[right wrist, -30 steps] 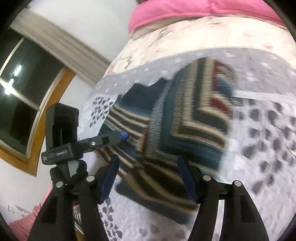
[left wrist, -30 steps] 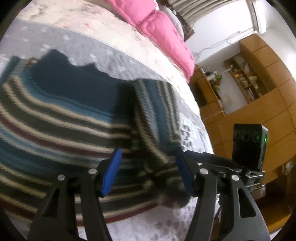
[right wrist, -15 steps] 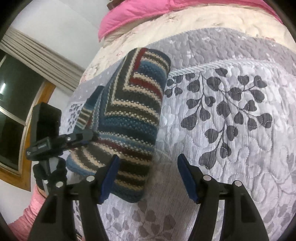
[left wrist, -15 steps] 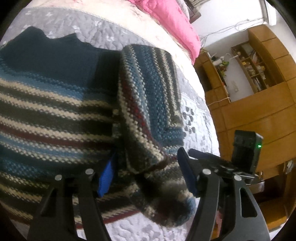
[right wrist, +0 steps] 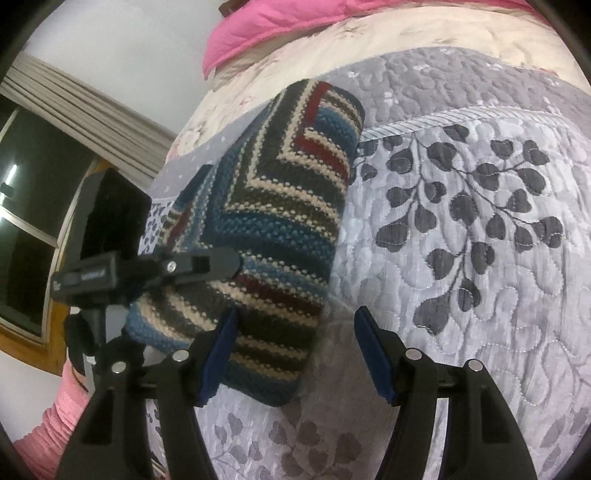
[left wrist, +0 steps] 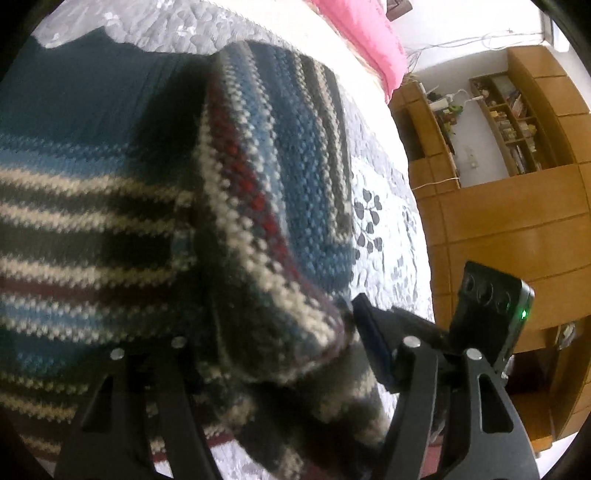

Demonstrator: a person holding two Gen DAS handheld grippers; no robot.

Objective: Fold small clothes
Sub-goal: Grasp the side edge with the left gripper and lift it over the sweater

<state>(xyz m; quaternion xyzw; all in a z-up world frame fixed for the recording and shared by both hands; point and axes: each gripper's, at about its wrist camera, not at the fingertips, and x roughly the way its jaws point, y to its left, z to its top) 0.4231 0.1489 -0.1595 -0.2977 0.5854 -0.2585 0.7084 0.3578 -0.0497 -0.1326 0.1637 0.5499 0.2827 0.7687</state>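
Left gripper: jaws spread, a folded edge of the striped knit sweater bunched between them; whether the pads press on the fabric cannot be told, since the left pad is hidden. Right gripper: jaws apart and released, left pad against the near corner of the sweater, right pad over bare quilt. The sweater lies partly folded on the grey leaf-patterned quilt, a pink duvet beyond it
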